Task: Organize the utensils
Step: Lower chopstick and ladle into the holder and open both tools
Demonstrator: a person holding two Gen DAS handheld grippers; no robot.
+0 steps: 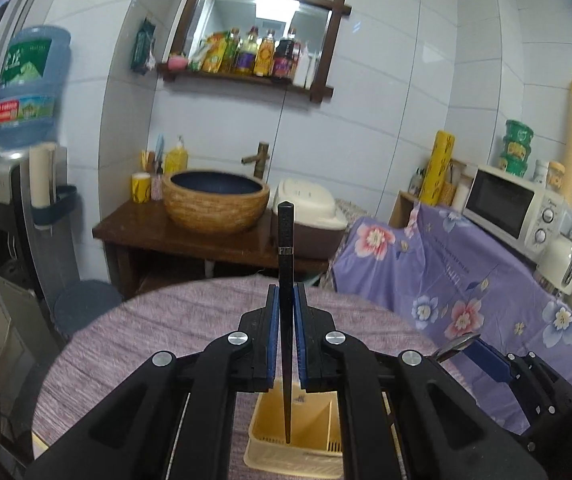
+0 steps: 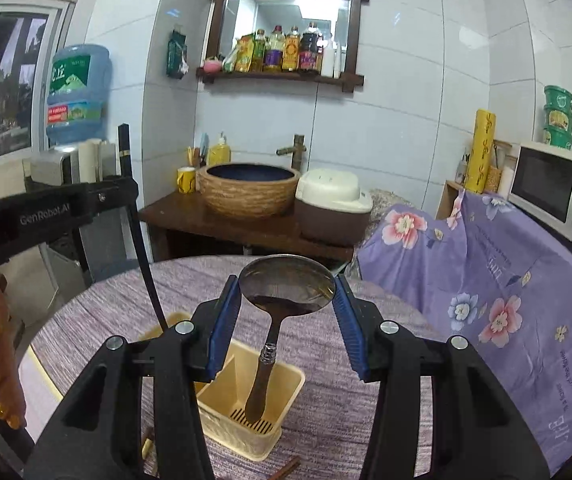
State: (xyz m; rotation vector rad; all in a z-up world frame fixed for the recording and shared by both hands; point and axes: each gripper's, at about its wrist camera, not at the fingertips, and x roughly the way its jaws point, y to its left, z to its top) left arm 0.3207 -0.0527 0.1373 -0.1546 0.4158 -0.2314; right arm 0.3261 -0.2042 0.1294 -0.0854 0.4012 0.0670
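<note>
My left gripper (image 1: 286, 286) is shut on a black chopstick (image 1: 285, 248) that stands upright, its thin tip hanging down into the yellow utensil holder (image 1: 318, 420) below. My right gripper (image 2: 286, 278) is shut on a metal spoon (image 2: 286, 284), the blue pads (image 2: 221, 320) pressing both sides of its bowl. The spoon's handle hangs down into the slotted compartment of the yellow utensil holder (image 2: 286, 376). The left gripper (image 2: 45, 208) shows at the left of the right wrist view, and its black chopstick (image 2: 141, 240) reaches down behind the holder.
The holder stands on a round table with a purple-grey cloth (image 2: 346, 400). Brown sticks (image 2: 288, 468) lie on the cloth near its front edge. A hand with painted nails (image 2: 1, 380) shows at the left. Behind are a basin (image 1: 215, 200), a rice cooker (image 1: 310, 208) and a microwave (image 1: 514, 208).
</note>
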